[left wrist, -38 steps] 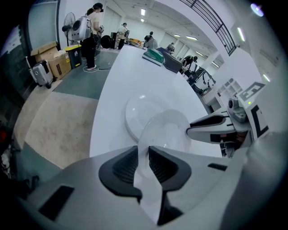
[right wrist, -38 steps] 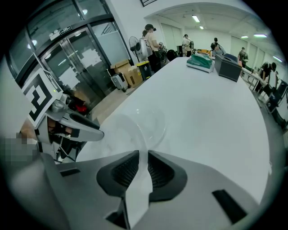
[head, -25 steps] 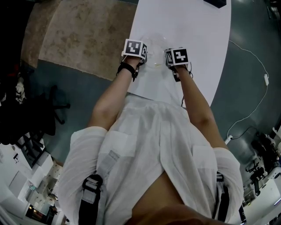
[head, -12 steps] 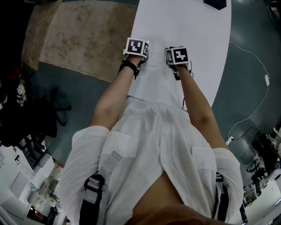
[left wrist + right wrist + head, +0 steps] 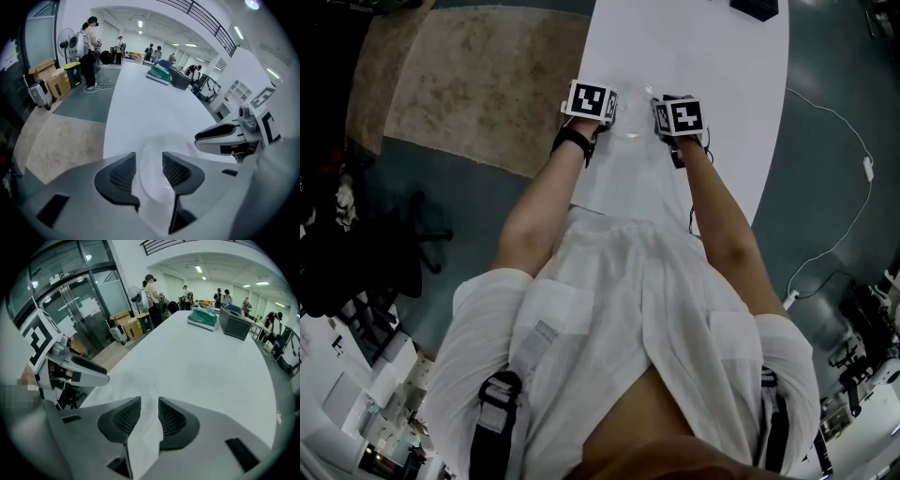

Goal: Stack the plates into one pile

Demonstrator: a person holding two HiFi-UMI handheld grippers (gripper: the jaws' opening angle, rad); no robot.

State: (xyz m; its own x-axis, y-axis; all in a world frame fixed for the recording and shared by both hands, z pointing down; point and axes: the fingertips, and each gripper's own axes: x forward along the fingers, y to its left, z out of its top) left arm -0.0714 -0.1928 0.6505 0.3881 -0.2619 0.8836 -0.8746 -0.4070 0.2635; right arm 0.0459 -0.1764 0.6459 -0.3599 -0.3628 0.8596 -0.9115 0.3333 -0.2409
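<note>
A clear plate [image 5: 631, 128] lies on the white table [image 5: 712, 56] between my two grippers, close to the near edge. In the left gripper view the plate [image 5: 161, 146] shows through the gap of my left gripper [image 5: 149, 164]. Its jaws are opening and the pads stand apart from the rim. My right gripper [image 5: 149, 416] straddles the opposite rim of the plate [image 5: 151, 394]. Its jaws are opening too, with the thin rim between them. Each gripper sees the other: the right gripper [image 5: 220, 138] and the left gripper [image 5: 86, 369]. I cannot tell whether it is one plate or several.
A green bundle [image 5: 202, 317] and a dark box [image 5: 234, 323] sit at the table's far end. A beige carpet [image 5: 478, 75] lies left of the table, a white cable [image 5: 834, 122] on the floor to its right. People stand in the background.
Both hands have shifted slightly. The clear plate's gleam between the marker cubes looks smaller and lower than one second ago.
</note>
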